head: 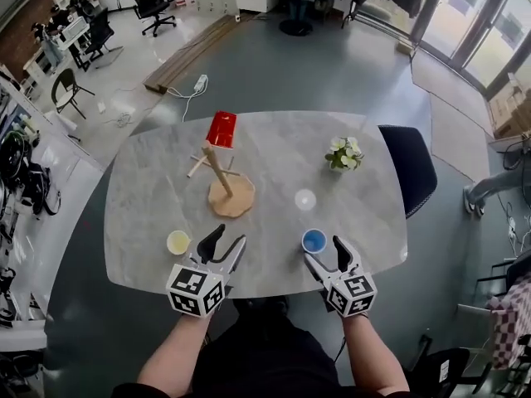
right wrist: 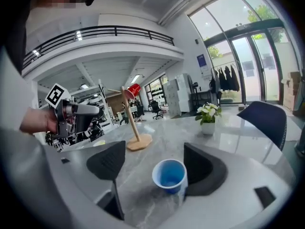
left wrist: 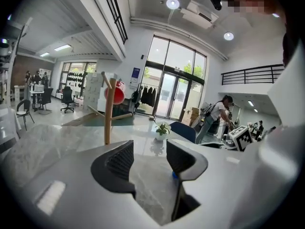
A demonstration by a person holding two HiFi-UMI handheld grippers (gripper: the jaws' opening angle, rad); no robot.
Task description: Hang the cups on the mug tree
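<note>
A wooden mug tree [head: 226,182] stands mid-table with a red cup [head: 221,129] hung upside down on an upper peg. A yellow cup [head: 178,242] sits upright near the front edge, just left of my left gripper [head: 225,242], which is open and empty. A blue cup [head: 314,240] stands upright at the tips of my right gripper [head: 325,253]. In the right gripper view the blue cup [right wrist: 169,175] is between the open jaws, close against the right finger [right wrist: 204,170]. A white cup [head: 305,199] stands farther back. The left gripper view shows the tree [left wrist: 109,111] ahead.
A small potted plant [head: 343,154] stands at the table's back right. A dark chair [head: 411,168] is at the right side of the grey marble table [head: 149,181]. A person [left wrist: 214,116] stands off in the room beyond the table.
</note>
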